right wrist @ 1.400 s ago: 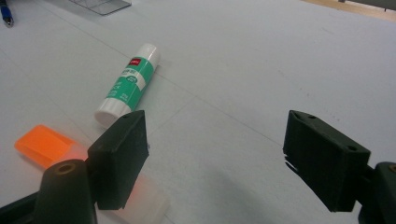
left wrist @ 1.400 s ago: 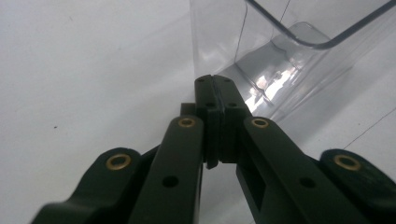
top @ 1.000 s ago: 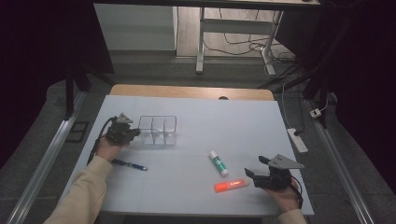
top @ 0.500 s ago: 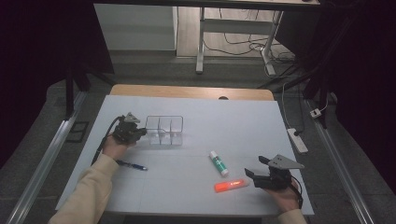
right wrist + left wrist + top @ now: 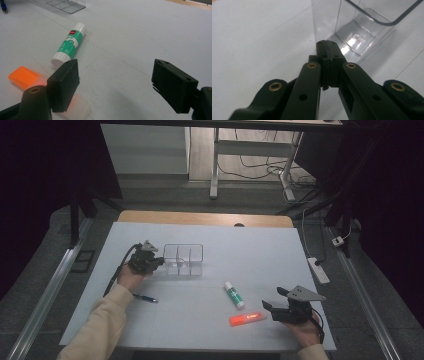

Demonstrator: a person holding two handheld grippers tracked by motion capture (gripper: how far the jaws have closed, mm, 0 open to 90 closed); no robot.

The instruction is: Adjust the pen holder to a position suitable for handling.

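My left gripper (image 5: 159,262) is shut with nothing between its jaws, and its tips sit at the left end of a clear, divided plastic organizer (image 5: 183,260). In the left gripper view the shut left gripper (image 5: 327,48) points at the organizer's near corner wall (image 5: 352,30); whether they touch I cannot tell. My right gripper (image 5: 272,301) rests open near the front right, empty, just right of an orange highlighter (image 5: 247,319). The right gripper (image 5: 115,83) frames bare table, with the highlighter (image 5: 23,76) beside its left jaw. A green-and-white glue stick (image 5: 234,295) lies beyond it.
A blue pen (image 5: 145,298) lies near the left forearm. The white table cover (image 5: 250,250) ends at a wooden strip (image 5: 205,218) at the back. A white power strip (image 5: 318,270) lies off the right edge, and metal rails run along both sides.
My left gripper has slid to the right, up to the organizer's left end, still shut. The right gripper has stayed where it was.
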